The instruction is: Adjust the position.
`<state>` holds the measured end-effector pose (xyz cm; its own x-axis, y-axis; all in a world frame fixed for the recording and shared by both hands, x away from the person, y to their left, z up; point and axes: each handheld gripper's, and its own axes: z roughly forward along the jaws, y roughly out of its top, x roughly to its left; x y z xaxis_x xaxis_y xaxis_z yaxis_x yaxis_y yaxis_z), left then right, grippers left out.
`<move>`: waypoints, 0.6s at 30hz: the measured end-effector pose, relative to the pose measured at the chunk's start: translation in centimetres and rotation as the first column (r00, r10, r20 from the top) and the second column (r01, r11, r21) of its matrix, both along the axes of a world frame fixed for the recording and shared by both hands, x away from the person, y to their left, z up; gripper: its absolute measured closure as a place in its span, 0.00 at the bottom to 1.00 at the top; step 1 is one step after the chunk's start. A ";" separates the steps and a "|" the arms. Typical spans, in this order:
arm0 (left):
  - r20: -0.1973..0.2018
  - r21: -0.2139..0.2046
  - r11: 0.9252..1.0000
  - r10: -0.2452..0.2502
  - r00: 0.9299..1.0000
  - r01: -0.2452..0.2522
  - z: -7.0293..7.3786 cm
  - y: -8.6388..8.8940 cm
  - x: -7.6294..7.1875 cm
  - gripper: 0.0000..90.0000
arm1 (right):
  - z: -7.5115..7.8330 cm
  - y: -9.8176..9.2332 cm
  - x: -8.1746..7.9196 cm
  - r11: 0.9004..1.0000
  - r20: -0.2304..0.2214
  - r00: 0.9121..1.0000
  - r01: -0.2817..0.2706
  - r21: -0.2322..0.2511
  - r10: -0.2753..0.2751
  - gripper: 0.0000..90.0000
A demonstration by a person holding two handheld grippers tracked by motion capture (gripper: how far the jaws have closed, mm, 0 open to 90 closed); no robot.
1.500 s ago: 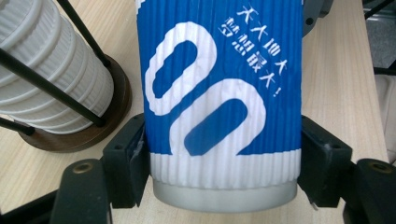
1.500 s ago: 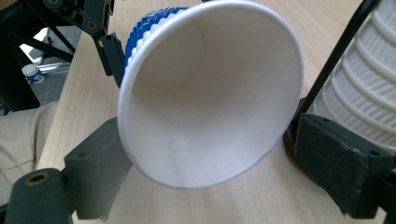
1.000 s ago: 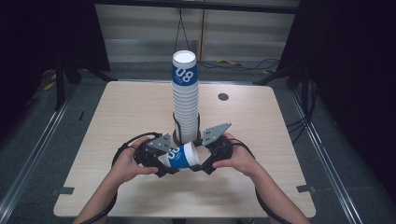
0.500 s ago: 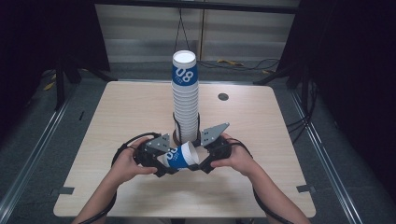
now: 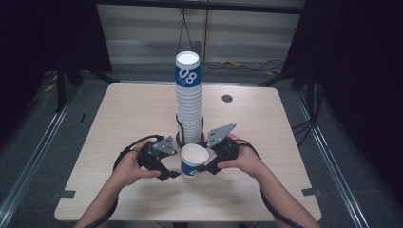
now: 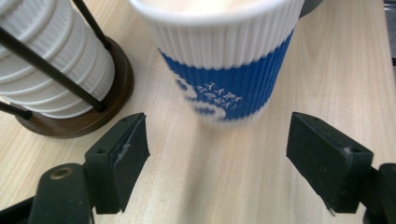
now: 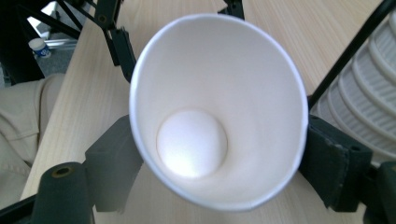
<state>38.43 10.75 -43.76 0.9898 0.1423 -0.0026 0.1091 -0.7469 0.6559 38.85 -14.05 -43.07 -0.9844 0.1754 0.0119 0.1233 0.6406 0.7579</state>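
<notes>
A white paper cup with a blue band stands upright just above the table's front middle. My right gripper is shut on it from the right. In the right gripper view both pads squeeze the cup into an oval; these jaws have just been closing on it. My left gripper sits at the cup's left, jaws just opened. In the left gripper view the cup is ahead of the open gripper and touches neither pad.
A tall stack of the same cups stands behind the hands in a holder of black rods on a round wooden base. The light wooden table has a black round cap at the back right. Dark floor surrounds it.
The cup lay tilted between both grippers; now it is upright. The left jaws have opened and let go of it, and the right jaws have closed on it.
</notes>
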 end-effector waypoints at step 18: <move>0.004 0.022 1.000 0.005 1.000 -0.005 -0.1 0.0 0.2 0.23 | 0.0 -0.7 0.0 0.991 0.057 0.998 0.027 -0.130 -0.020 0.24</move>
